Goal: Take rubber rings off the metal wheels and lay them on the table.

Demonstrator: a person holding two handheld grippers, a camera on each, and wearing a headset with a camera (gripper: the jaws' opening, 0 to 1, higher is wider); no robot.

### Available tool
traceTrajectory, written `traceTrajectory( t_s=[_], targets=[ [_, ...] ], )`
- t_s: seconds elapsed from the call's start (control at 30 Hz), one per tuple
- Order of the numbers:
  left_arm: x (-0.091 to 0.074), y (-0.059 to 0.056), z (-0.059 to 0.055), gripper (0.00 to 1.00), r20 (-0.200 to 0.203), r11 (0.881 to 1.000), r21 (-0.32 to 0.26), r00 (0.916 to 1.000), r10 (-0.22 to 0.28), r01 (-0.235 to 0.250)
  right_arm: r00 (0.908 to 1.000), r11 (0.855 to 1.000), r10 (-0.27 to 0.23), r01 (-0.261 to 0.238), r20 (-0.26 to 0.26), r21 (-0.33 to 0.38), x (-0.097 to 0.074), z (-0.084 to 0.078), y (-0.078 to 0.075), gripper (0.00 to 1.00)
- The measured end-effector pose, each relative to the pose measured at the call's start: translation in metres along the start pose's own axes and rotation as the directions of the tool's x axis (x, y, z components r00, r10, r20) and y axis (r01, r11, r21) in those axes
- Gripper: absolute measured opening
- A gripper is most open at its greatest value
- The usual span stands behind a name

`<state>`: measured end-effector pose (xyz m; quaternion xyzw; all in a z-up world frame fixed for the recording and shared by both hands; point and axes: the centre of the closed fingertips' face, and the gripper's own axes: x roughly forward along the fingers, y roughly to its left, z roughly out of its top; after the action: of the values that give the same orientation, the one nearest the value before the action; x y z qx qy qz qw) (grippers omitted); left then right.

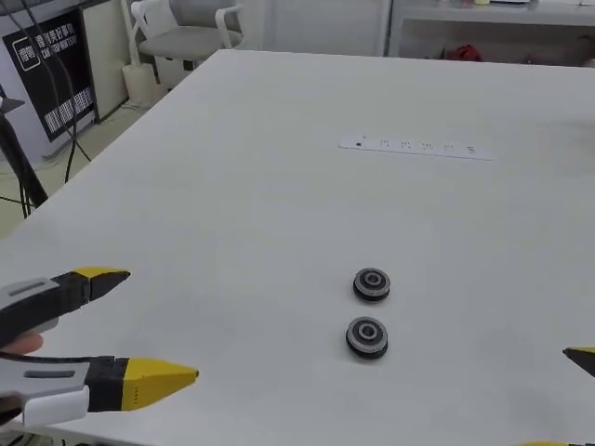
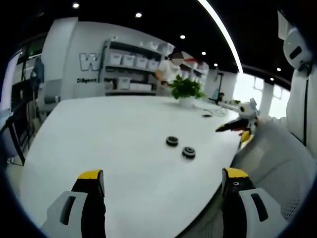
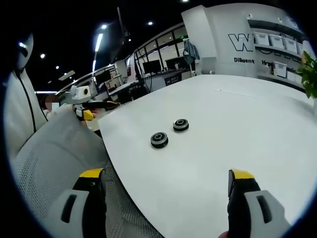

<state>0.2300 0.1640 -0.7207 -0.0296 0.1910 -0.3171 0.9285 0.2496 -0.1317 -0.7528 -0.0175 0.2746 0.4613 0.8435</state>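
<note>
Status from where I stood: both wheels sat flat on the white counter (image 1: 232, 186), neither one gripped.

Reference point is the near wheel (image 1: 367, 336).
- The far wheel (image 1: 372, 284) lay just beyond it, close but not touching.
- The power strip (image 1: 416, 147) lay well beyond it, toward the counter's far side.
- An office chair (image 1: 186, 37) stood far beyond it and to the left, off the counter.
- The left tongs (image 1: 139, 325) hung well to its left and nearer the person, with the yellow tips pointing roughly toward it.
- The right tongs (image 1: 553, 400) were well to its right. In the head view the frame edge cut most of them off.

Left tongs: jaws were spread wide and held nothing. In the left gripper view both wheels sat well ahead, in the gap between the two yellow tips.

Right tongs: also spread wide and empty in the right gripper view, with the same two wheels well ahead of them.

Rubber rings (image 1: 350, 340): each wheel showed a dark band round a lighter metal hub. The rings looked to be on the wheels and not yet off, though they were too small for me to judge the fit.
</note>
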Motion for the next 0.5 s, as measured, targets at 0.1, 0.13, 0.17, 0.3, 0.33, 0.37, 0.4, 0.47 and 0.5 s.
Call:
traceTrajectory(
  t_s=[0.1, 0.13, 0.17, 0.3, 0.33, 0.37, 0.4, 0.47, 0.5],
  targets=[
    [0.0002, 0.0000, 0.0014, 1.00, 0.002, 1.000, 0.001, 1.0000, 0.001, -0.001, 1.0000, 1.000, -0.003, 0.003, 0.006, 0.000, -0.0005, 0.0003, -0.0010, 1.00],
    [0.0005, -0.0008, 0.0020, 1.00, 0.002, 1.000, 0.003, 1.0000, 0.001, -0.001, 1.0000, 1.000, -0.004, 0.004, 0.008, 0.001, -0.0007, 0.0003, -0.0012, 1.00],
    [0.0008, -0.0013, 0.0024, 1.00, 0.000, 1.000, 0.004, 1.0000, 0.001, -0.001, 0.9999, 1.000, -0.005, 0.005, 0.010, 0.003, -0.0010, 0.0000, -0.0020, 1.00],
    [0.0018, -0.0041, 0.0048, 1.00, 0.001, 1.000, 0.005, 1.0000, -0.001, 0.001, 0.9999, 1.000, -0.008, 0.008, 0.010, 0.005, -0.0020, -0.0007, -0.0023, 1.00],
    [0.0020, -0.0045, 0.0051, 1.00, 0.001, 1.000, 0.006, 1.0000, -0.002, 0.002, 0.9999, 1.000, -0.009, 0.009, 0.010, 0.008, -0.0022, -0.0009, -0.0026, 1.00],
    [0.0024, -0.0050, 0.0057, 1.00, 0.001, 1.000, 0.007, 1.0000, -0.003, 0.003, 0.9999, 1.000, -0.011, 0.011, 0.010, 0.009, -0.0026, -0.0008, -0.0028, 1.00],
    [0.0026, -0.0053, 0.0061, 1.00, 0.001, 1.000, 0.008, 1.0000, -0.004, 0.004, 0.9999, 1.000, -0.012, 0.012, 0.011, 0.010, -0.0028, -0.0005, -0.0032, 1.00],
    [0.0030, -0.0059, 0.0067, 1.00, -0.001, 1.000, 0.009, 1.0000, -0.004, 0.004, 0.9998, 1.000, -0.013, 0.013, 0.015, 0.012, -0.0031, 0.0004, -0.0036, 1.00],
    [0.0033, -0.0064, 0.0074, 1.00, 0.000, 1.000, 0.010, 1.0000, -0.004, 0.004, 0.9998, 1.000, -0.013, 0.013, 0.017, 0.013, -0.0033, 0.0012, -0.0039, 1.00]
  ],
)
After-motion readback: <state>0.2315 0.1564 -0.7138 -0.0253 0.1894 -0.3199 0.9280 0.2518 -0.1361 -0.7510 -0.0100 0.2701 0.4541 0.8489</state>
